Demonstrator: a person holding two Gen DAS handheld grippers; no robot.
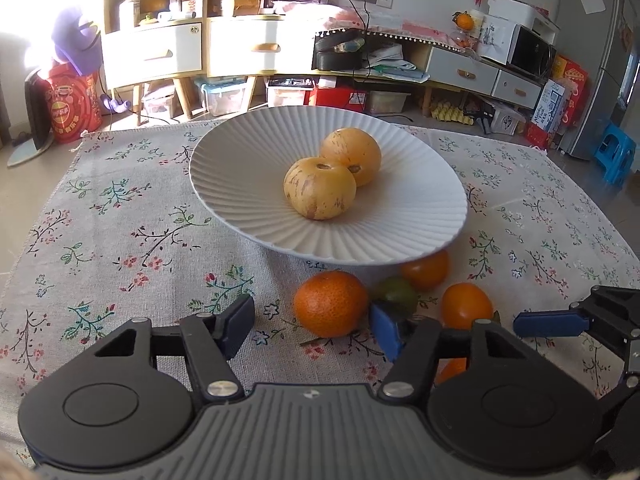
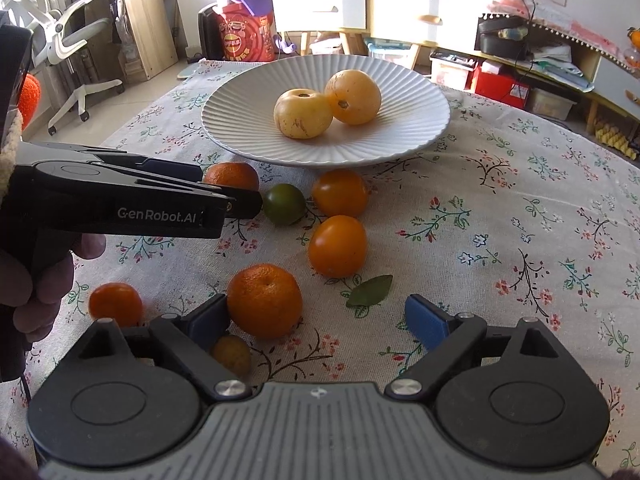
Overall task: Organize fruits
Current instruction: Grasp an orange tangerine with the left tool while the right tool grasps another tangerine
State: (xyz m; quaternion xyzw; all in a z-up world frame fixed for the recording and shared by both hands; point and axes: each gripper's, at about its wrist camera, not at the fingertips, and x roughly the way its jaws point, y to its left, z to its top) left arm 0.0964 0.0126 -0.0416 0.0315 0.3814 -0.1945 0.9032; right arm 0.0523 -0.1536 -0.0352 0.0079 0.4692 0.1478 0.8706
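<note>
2 yellow fruits (image 1: 320,189) on plate (image 1: 240,196), leaf (image 2: 369,290) only in R view

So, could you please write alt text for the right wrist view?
The right gripper, jaws open, frames a mandarin on a flowered tablecloth. Beyond lie more small fruits and a white plate holding two yellow fruits. The left gripper reaches in by another mandarin.

"GenRobot.AI" in pale letters along the side of the left gripper (image 2: 240,200), at nine o'clock in the right wrist view, other print unreadable
</note>
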